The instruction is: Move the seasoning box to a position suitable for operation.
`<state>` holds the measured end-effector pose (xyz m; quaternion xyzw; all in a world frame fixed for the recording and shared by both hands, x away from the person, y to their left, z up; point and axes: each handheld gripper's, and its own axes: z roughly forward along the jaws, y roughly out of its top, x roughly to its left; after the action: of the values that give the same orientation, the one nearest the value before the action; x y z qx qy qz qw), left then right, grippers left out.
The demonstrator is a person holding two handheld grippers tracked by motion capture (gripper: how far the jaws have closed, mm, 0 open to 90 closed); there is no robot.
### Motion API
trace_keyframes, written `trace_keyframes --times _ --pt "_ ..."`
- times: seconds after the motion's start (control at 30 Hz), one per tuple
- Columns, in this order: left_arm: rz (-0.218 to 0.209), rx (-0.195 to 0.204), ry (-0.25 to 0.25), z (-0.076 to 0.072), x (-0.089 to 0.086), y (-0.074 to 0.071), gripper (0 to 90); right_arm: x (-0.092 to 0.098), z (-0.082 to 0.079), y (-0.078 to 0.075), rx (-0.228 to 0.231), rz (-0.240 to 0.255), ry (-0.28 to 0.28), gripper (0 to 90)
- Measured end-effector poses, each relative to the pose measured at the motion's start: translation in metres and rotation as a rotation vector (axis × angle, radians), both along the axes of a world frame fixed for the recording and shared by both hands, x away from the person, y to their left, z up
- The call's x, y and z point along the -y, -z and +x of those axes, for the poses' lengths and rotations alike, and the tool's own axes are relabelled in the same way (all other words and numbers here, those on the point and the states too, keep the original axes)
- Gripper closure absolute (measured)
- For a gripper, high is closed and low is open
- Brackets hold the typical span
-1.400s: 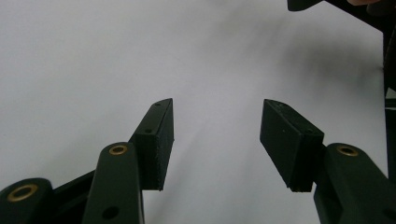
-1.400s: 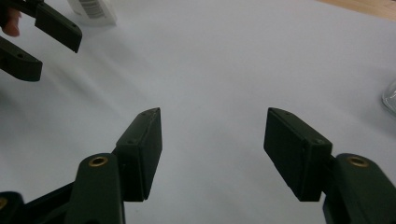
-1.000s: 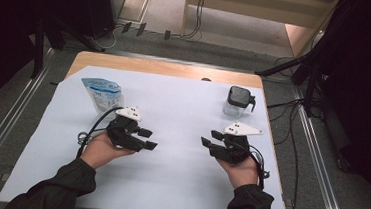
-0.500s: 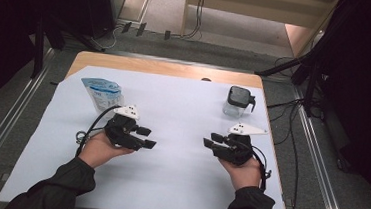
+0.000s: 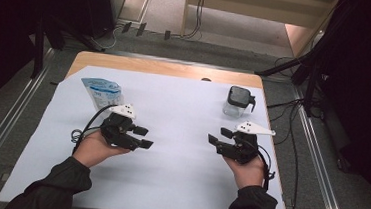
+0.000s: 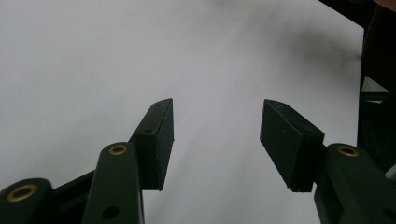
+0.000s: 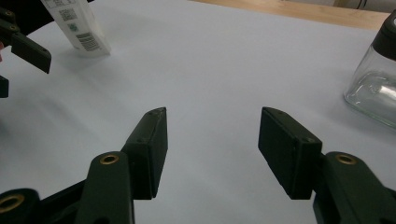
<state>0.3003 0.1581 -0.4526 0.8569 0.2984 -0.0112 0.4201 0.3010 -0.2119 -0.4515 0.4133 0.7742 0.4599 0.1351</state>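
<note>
My left gripper [image 5: 144,137] rests low over the white paper sheet [image 5: 183,109] left of centre, pointing right. It is open, and in the left gripper view [image 6: 217,102] only bare paper lies between the jaws. My right gripper [image 5: 219,136] is at the right, pointing left. Its jaws have just been opening and stand open with nothing between them [image 7: 214,111]. A blue and white pouch [image 5: 102,90] lies at the back left. A glass jar with a black lid [image 5: 237,101] stands at the back right, beyond the right gripper.
The paper covers most of a wooden table [image 5: 176,69], whose far edge shows bare. In the right gripper view the pouch [image 7: 77,28] is at upper left, the jar [image 7: 373,88] at the right edge, and one jaw of the left gripper at far left.
The right gripper's jaws have spread wider than half a second ago. Both hands have stayed in place, and the left gripper looks the same.
</note>
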Motion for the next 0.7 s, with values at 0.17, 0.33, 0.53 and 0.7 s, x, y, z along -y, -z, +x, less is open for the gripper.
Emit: trace_keyframes --times 0.17,0.33,0.53,0.7 --pt "-0.005 0.005 0.0 -0.001 -0.002 0.0 44.5 0.0 0.002 -0.001 0.005 0.009 0.021 29.5" --pt "-0.009 0.007 -0.004 0.0 -0.006 -0.001 42.9 -0.002 0.004 -0.002 0.007 0.008 0.071 14.3" --pt "-0.011 0.018 -0.012 -0.001 -0.008 -0.002 41.6 0.001 0.01 -0.003 0.002 0.034 0.126 5.8" --pt "-0.009 0.018 -0.017 -0.001 -0.008 -0.001 41.5 0.006 0.017 -0.001 -0.001 0.013 0.151 5.4"
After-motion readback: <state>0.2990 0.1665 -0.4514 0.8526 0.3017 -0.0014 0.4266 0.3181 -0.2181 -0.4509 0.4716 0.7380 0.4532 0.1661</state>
